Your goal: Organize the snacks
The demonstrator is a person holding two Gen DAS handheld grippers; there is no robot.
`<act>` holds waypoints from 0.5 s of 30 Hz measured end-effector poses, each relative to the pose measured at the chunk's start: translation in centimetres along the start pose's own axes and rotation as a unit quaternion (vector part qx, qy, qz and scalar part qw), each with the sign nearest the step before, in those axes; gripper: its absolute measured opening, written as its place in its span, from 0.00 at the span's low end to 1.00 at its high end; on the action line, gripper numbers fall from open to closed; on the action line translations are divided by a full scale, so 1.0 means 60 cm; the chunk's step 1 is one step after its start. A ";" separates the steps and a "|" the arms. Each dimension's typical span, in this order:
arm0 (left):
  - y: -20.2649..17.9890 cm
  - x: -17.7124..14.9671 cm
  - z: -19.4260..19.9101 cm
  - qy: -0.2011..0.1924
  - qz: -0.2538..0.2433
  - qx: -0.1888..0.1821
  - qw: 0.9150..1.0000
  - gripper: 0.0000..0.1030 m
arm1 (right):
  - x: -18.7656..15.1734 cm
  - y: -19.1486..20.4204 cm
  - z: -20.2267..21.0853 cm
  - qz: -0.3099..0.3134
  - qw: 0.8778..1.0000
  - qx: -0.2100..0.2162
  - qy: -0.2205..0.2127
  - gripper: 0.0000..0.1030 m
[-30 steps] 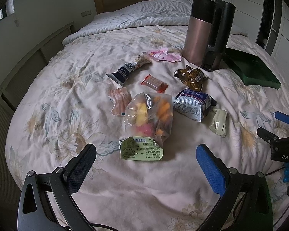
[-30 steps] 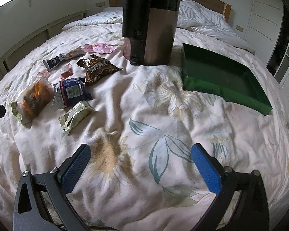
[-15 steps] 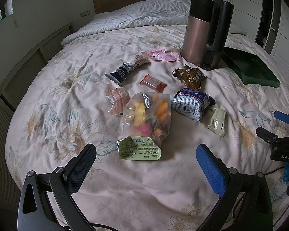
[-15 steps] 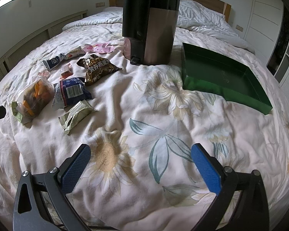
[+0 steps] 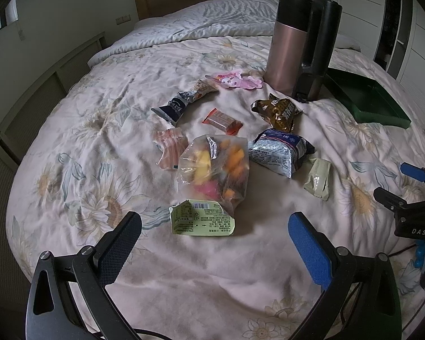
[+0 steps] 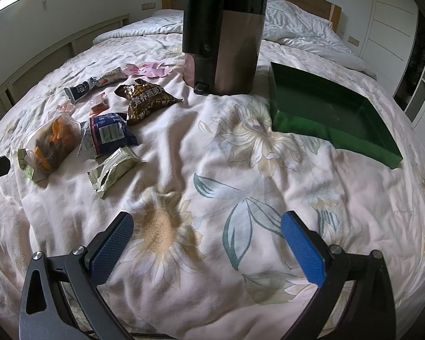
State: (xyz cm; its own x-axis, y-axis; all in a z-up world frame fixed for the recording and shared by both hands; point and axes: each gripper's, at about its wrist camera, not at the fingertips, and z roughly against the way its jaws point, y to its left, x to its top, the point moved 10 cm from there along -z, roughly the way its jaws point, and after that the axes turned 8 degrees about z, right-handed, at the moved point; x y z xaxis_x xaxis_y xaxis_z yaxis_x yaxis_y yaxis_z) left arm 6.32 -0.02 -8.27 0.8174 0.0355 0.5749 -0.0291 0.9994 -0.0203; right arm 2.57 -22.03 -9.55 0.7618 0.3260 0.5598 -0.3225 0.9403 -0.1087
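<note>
Bed [image 5: 99,107] holds everything; green tray [image 6: 325,107] empty, probably the target. Snacks lie scattered, clear candy bag [image 5: 212,170] nearest my left tongs [image 5: 212,235]. Both tongs gape empty; right tongs [image 6: 206,235] idle. Pinch the bag's top seam.

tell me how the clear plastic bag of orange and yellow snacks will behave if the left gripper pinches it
The clear plastic bag of orange and yellow snacks looks loosely filled and crinkled, so it will probably sag and shift rather than stay stiff. Its glossy film may slip between the fingers. It seems light for its size, and the soft floral quilt should give underneath.
</note>
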 end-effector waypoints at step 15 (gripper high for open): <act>-0.004 -0.006 -0.005 0.002 -0.006 0.002 1.000 0.99 | 0.001 0.005 0.000 -0.001 1.000 0.001 -0.001 1.00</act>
State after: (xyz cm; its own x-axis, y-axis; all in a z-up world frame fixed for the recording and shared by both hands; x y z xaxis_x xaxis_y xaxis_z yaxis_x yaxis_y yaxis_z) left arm 6.17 -0.30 -8.71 0.8203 0.0238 0.5714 -0.0221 0.9997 -0.0099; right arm 2.53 -21.74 -9.55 0.7608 0.3246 0.5620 -0.3224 0.9406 -0.1068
